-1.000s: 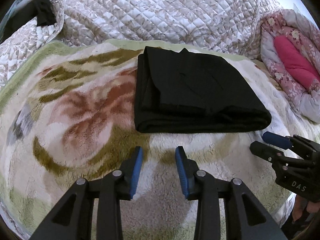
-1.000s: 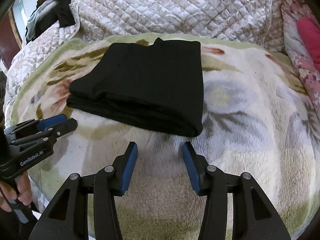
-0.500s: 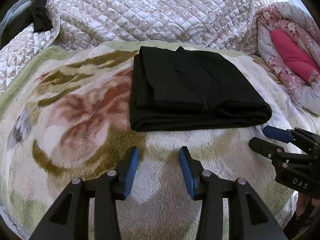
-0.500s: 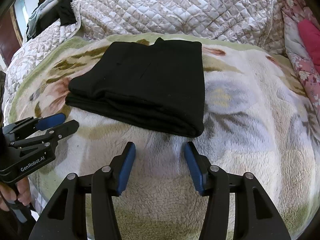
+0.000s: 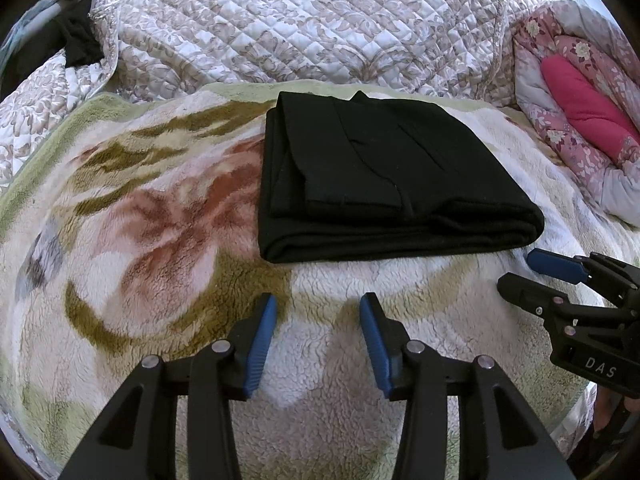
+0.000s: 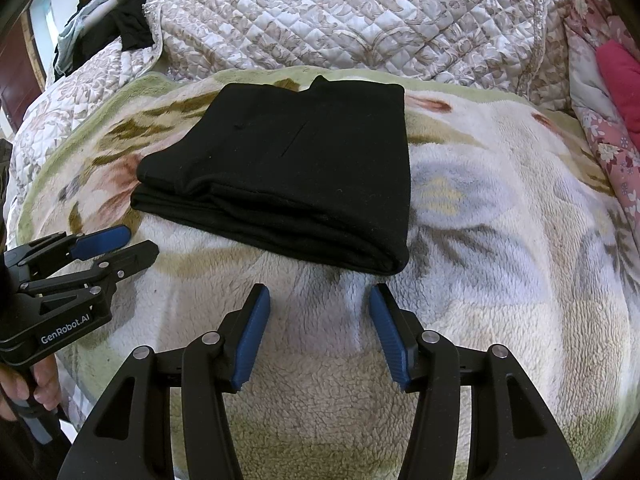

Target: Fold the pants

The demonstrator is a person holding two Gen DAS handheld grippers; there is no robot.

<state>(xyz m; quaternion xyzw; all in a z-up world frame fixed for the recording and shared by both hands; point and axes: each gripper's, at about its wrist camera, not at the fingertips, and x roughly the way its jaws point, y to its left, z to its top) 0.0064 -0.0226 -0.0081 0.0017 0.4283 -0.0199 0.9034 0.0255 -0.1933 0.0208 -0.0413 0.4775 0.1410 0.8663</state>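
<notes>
Across the bed lies a fleecy floral blanket (image 5: pixel 168 240), cream with rust and olive blooms, its green border curving along the far side where a quilted coverlet (image 5: pixel 320 20) rises behind it. At the right edge a pink flowered comforter (image 5: pixel 580 120) is bunched up. Toward the far middle of the blanket sit the black pants (image 5: pixel 384 176) — folded into a neat layered rectangle, thick fold edge nearest the cameras, bare fleece open on both sides and in front. Near that front edge the left gripper (image 5: pixel 318 320) hovers over the fleece, jaws spread and holding nothing. Beside it the right gripper (image 6: pixel 320 312) — just off the pants' near right corner — also has its jaws spread wide, not touching the cloth.
</notes>
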